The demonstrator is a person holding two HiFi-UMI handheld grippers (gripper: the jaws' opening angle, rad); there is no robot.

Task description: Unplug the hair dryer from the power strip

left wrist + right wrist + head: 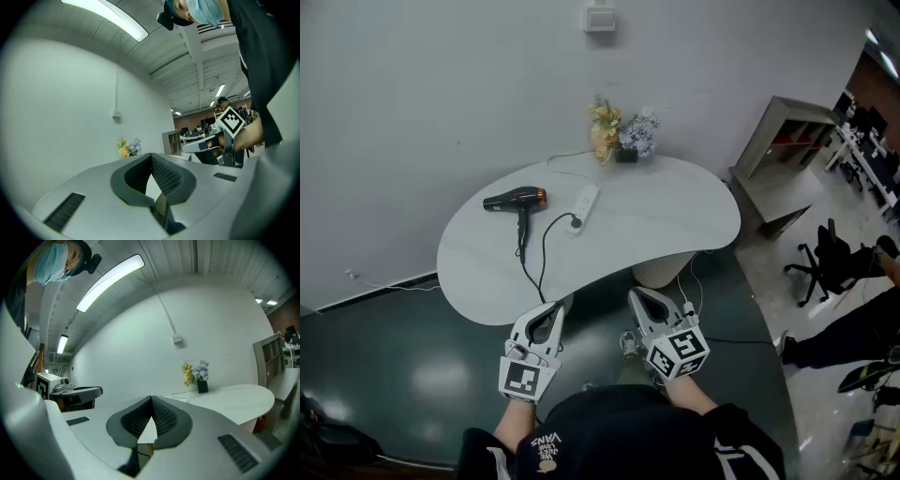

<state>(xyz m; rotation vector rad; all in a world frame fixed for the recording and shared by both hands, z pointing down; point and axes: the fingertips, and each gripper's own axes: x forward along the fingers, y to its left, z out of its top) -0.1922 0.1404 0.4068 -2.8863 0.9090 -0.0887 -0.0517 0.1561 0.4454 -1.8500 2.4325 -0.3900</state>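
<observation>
Short of the table (675, 211), left claw (557, 306) and right claw (634, 294) are closed, empty (hair dryer (516, 200) plug (575, 223) indistinct)

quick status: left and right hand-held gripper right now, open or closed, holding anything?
left hand-held gripper: closed, holding nothing.
right hand-held gripper: closed, holding nothing.

Smooth matt white table (675, 211), glossy dark floor (422, 375), black plastic hair dryer (514, 200).

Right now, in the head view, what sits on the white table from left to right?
Black hair dryer with orange end → white power strip → yellow and pale-blue flowers in a dark pot.
</observation>
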